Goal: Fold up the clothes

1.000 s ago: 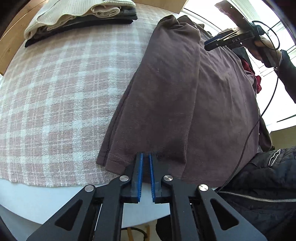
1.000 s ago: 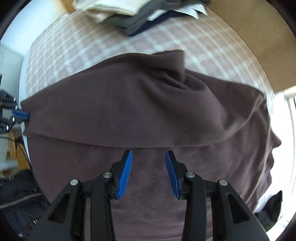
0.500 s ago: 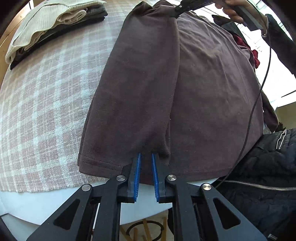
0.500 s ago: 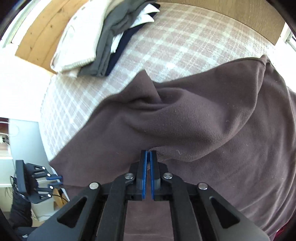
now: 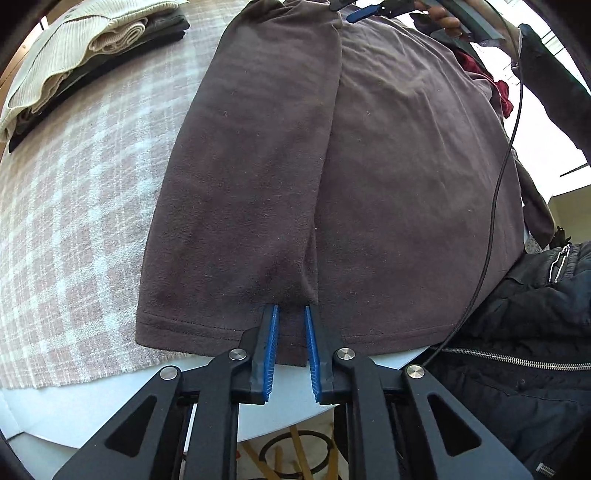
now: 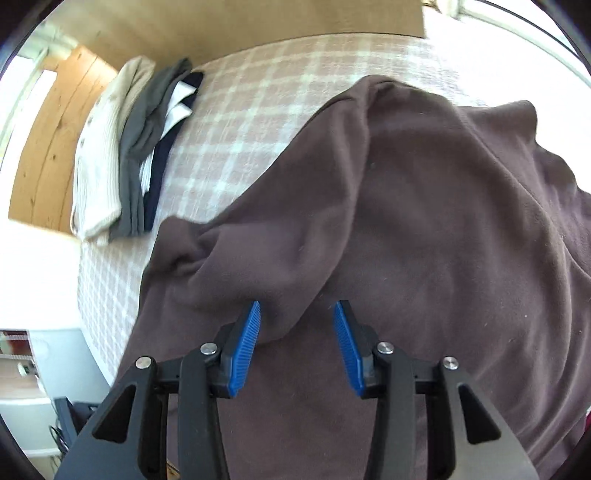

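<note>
A brown garment [image 5: 406, 166] lies on the checked cloth [image 5: 74, 192], its left side folded over to the middle in a long flap [image 5: 251, 155]. My left gripper [image 5: 291, 308] is at the near hem where the flap's edge ends; its jaws are opening and stand a little apart, with the fabric lying between the tips and unpinched. My right gripper [image 6: 297, 312] hovers over the garment's [image 6: 443, 258] far end, jaws opening wide, and a loose lobe of the fold [image 6: 280, 325] rests between them without being gripped. In the left wrist view the right gripper [image 5: 351, 11] shows at the top edge.
A stack of folded clothes [image 5: 92, 48] [image 6: 129, 155] sits at the cloth's far corner. A person's black jacket [image 5: 535, 332] and a dangling cable [image 5: 495, 206] are at the right. A red garment [image 5: 498, 92] lies past the brown one. The white table edge [image 5: 110, 398] is near.
The garment's left side was drawn over and laid along the middle. The right gripper shut on the fold, then opened and let it go. The left jaws parted slightly at the hem.
</note>
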